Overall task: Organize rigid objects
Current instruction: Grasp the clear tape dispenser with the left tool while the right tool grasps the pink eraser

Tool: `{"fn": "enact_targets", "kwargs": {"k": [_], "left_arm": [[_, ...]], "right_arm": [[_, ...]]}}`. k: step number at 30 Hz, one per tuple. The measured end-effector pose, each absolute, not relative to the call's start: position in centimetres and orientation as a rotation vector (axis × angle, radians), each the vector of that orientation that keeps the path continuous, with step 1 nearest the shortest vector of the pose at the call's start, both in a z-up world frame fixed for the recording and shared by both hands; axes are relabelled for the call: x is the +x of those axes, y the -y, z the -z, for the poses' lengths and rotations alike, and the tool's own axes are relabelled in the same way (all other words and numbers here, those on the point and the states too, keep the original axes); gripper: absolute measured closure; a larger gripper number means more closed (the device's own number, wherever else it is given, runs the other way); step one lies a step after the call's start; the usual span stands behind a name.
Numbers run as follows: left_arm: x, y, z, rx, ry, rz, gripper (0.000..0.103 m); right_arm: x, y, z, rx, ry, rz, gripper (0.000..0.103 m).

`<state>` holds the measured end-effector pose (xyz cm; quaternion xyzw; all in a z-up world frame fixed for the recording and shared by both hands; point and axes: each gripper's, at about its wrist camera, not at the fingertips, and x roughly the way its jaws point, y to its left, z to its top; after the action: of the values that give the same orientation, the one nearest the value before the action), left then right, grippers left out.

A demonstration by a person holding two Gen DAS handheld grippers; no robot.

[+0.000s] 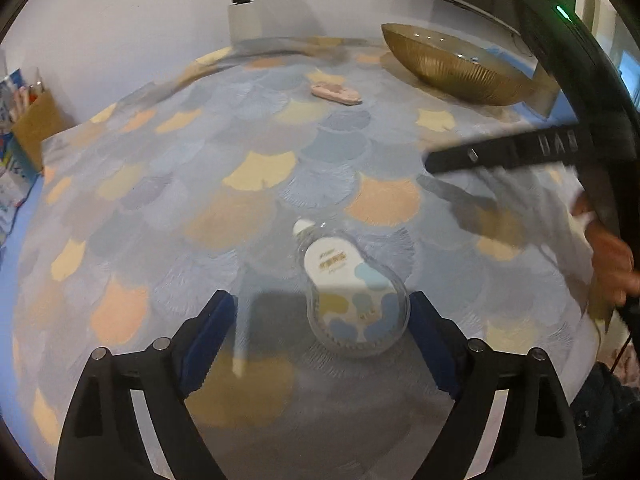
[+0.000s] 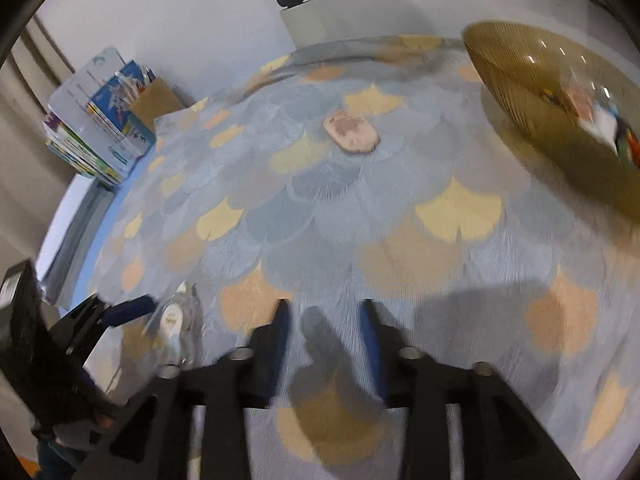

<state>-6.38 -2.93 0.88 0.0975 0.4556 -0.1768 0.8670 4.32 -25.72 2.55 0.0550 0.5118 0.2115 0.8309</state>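
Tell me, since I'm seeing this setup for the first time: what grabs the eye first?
The clear plastic bottle with a white label lies on the scallop-patterned tablecloth between the open left tongs. At the far right of the table sits a big ribbed gold bowl with colourful items inside. A small pink object lies alone mid-table, ahead of the open, empty right tongs.

Bottle (image 1: 354, 296) lies flat on tablecloth (image 1: 240, 208) between left gripper (image 1: 318, 344) fingers, nearer right finger, cap pointing away. Flat case (image 1: 336, 94) well ahead. Bowl (image 1: 452, 66) far ahead-right, items inside. Book stack (image 2: 100, 128) far left, off cloth edge. Right gripper (image 2: 325, 344) over bare cloth.
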Motion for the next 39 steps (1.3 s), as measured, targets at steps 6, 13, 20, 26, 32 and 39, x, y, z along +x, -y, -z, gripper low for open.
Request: {"fn": "enact_targets", "kwargs": {"k": [6,13,20,26,32,39], "left_arm": [[-5.6,1.3,-0.9,0.147,-0.96,0.291,0.017],[-3.5,1.0,-0.6,0.142,-0.959,0.264,0.018],[-3.8,-0.3,-0.8,0.112,-0.977,0.321,0.017],[-6.2,-0.4,-1.0,0.083,-0.979,0.35,0.017],[-5.2,0.9,-0.8,0.084,-0.957,0.304,0.017],[-4.1,5.7,-1.3,0.256,-0.908,0.402,0.017]], "right_arm": [[8.8,23.2,-3.0,-0.082,-1.002,-0.359,0.031],[15.5,21.3,-1.9,-0.121,-1.003,-0.348,0.046],[16.0,19.8,-1.6,-0.193,-0.933,-0.358,0.066],[11.9,21.6,-2.1,-0.128,-0.959,-0.385,0.066],[5.1,24.5,-2.0,-0.067,-0.998,-0.365,0.066],[-0.3,27.2,-1.8,0.03,-0.992,-0.356,0.066]]}}
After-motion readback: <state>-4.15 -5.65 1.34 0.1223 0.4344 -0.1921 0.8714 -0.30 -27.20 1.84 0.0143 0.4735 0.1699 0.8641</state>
